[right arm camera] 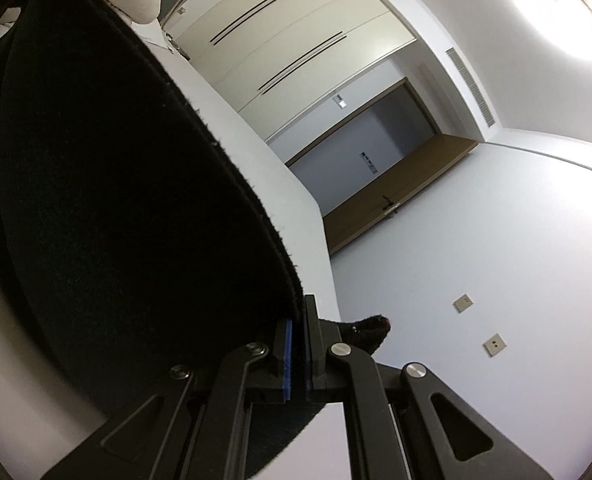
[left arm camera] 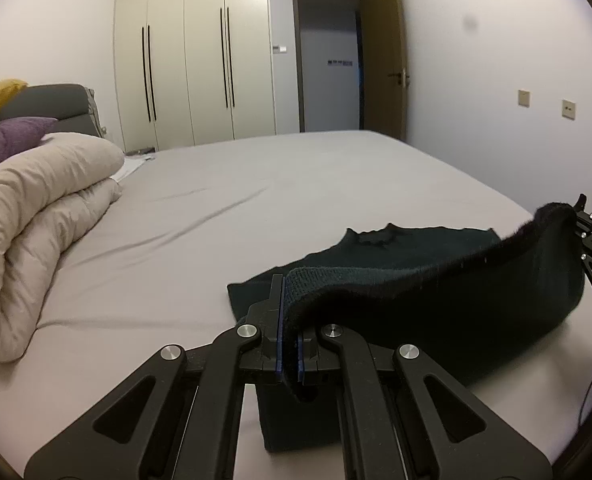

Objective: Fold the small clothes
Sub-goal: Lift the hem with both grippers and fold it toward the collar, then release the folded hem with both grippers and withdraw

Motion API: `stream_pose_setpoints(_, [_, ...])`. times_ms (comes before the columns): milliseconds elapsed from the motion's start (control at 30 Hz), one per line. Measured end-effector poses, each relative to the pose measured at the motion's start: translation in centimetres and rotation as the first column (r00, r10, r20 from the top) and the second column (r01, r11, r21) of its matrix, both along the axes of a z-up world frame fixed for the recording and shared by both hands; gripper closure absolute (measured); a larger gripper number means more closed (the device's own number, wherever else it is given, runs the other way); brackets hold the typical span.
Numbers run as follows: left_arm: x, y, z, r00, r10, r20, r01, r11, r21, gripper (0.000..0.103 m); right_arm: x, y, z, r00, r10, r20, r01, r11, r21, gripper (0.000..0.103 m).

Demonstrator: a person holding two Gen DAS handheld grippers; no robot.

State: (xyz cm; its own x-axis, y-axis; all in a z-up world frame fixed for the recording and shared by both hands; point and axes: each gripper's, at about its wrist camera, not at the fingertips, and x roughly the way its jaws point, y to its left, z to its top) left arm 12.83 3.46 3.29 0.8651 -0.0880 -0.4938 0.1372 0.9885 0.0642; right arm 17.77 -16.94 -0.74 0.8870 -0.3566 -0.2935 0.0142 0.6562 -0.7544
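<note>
2 grippers lift one edge of a dark knit garment off the bed.

The left gripper (left arm camera: 289, 344) is clamped on a corner of the dark knit garment (left arm camera: 416, 280), its blue pads pinching the ribbed hem. The right gripper (right arm camera: 298, 354) grips the other end of the same hem, jaws nearly closed on the cloth. Between them the raised edge sags in a curve, while the rest of the garment lies flat on the grey bed sheet (left arm camera: 215, 208). A rolled beige duvet (left arm camera: 35, 220) sits at the left, well apart from the garment.
</note>
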Motion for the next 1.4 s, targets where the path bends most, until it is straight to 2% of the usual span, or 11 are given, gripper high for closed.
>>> stream_pose_setpoints(400, [16.1,1.0,-5.4,0.984,0.037,-0.175,-0.041,0.999,-0.021,0.1,14.7,-0.9,-3.8,0.991,-0.007,-0.132,0.01,1.0,0.021,0.099])
stream_pose_setpoints(600, [21.5,0.3,-9.3,0.972,0.039,-0.232,-0.039,0.999,0.003,0.1,19.4,-1.4,-6.7,0.974,-0.021,-0.226,0.032,0.998,0.046,0.099])
stream_pose_setpoints(733, [25.5,0.4,-12.6,0.948,0.035,-0.316,-0.051,0.998,-0.04,0.096,21.0,-2.1,-9.9,0.948,-0.048,-0.313,0.08,0.993,0.089,0.097])
stream_pose_setpoints(833, [27.9,0.4,-14.5,0.917,0.01,-0.398,-0.045,0.996,-0.078,0.094,21.7,-2.9,-11.0,0.938,-0.068,-0.341,0.112,0.987,0.113,0.081])
stream_pose_setpoints(900, [28.2,0.8,-14.3,0.921,-0.004,-0.388,-0.034,0.995,-0.09,0.085,22.0,-4.1,-10.2,0.941,-0.093,-0.324,0.155,0.973,0.171,0.053])
stream_pose_setpoints(967, [28.3,1.9,-13.7,0.928,0.016,-0.372,-0.052,0.995,-0.087,0.057,22.0,-5.7,-9.1,0.944,-0.122,-0.306,0.2,0.95,0.238,0.027])
stream_pose_setpoints(1033, [27.9,3.8,-13.0,0.935,0.074,-0.347,-0.117,0.987,-0.106,0.037,21.8,-7.4,-7.9,0.943,-0.129,-0.306,0.231,0.917,0.326,0.023])
stream_pose_setpoints(1167, [26.5,7.4,-10.7,0.93,0.216,-0.297,-0.253,0.963,-0.091,0.037,19.9,-9.5,-5.8,0.936,-0.214,-0.279,0.319,0.849,0.421,0.023])
stream_pose_setpoints(1233, [25.2,8.7,-9.4,0.934,0.243,-0.263,-0.285,0.949,-0.136,0.037,19.2,-10.5,-4.7,0.933,-0.239,-0.269,0.346,0.803,0.486,0.023])
stream_pose_setpoints(1300, [24.2,7.9,-8.7,0.946,0.218,-0.24,-0.256,0.956,-0.14,0.037,18.4,-11.7,-3.1,0.938,-0.233,-0.256,0.343,0.73,0.592,0.023])
stream_pose_setpoints(1400, [22.4,3.3,-7.7,0.974,0.103,-0.201,-0.127,0.986,-0.106,0.037,16.2,-11.9,-1.9,0.96,-0.165,-0.224,0.278,0.625,0.729,0.023])
